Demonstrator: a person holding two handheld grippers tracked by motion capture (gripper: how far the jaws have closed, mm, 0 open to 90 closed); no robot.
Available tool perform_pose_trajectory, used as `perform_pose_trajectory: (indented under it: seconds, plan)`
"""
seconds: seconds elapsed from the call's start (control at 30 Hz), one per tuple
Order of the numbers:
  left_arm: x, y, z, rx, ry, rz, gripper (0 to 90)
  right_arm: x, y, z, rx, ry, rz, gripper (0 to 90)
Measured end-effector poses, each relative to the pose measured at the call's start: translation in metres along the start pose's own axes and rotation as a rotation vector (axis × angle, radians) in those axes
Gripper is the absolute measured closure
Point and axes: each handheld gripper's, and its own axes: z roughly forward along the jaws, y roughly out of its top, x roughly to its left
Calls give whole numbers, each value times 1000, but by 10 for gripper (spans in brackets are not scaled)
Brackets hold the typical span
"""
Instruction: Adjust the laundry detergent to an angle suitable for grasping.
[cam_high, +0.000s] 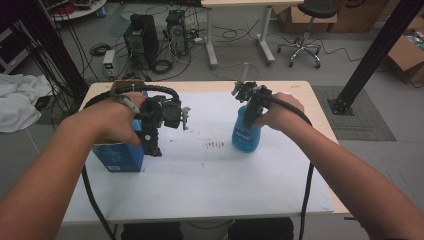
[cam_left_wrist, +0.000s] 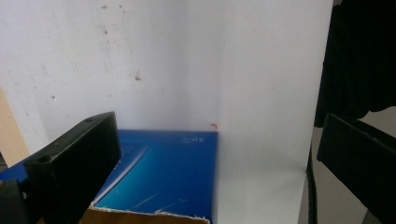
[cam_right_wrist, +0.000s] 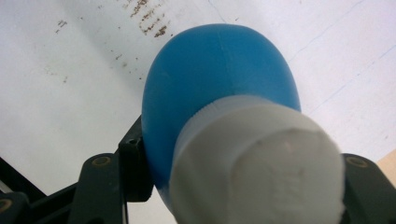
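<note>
White table (cam_high: 210, 185), bottle pickup step.
R gripper (cam_right_wrist: 224, 186) clamped on blue bottle (cam_high: 246, 132); L gripper (cam_left_wrist: 210, 158) wide open, empty, over blue box (cam_left_wrist: 163, 172). Next prob lift straight.

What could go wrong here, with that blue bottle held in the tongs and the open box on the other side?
The right tongs grip the blue bottle near its white cap, on a rounded surface, so it might slip or tip onto the table. The left tongs hang open over the blue box, which sits near the table's left edge; a nudge could push it off.
</note>
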Motion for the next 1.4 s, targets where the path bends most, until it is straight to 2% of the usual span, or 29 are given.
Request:
perform_pose_trajectory:
  seconds: [0.33, 0.53, 0.73, 0.87, 1.1, 1.4]
  plan:
    - [0, -2, 2, 7, -3, 3, 1, 6, -4, 12, 5, -7, 13, 385]
    - [0, -1, 3, 10, -7, 3, 1, 9, -4, 13, -5, -17, 13, 385]
    - [0, -1, 5, 11, -11, 10, 1, 13, -7, 13, -18, -30, 3, 383]
    - [2, -2, 7, 16, -14, 4, 0, 12, -5, 14, -20, -20, -17, 381]
    - [2, -2, 9, 5, -14, 1, 1, 9, -5, 14, -28, -6, -25, 377]
    - [3, 1, 10, 12, -18, 8, 1, 9, -5, 14, -26, -7, -54, 377]
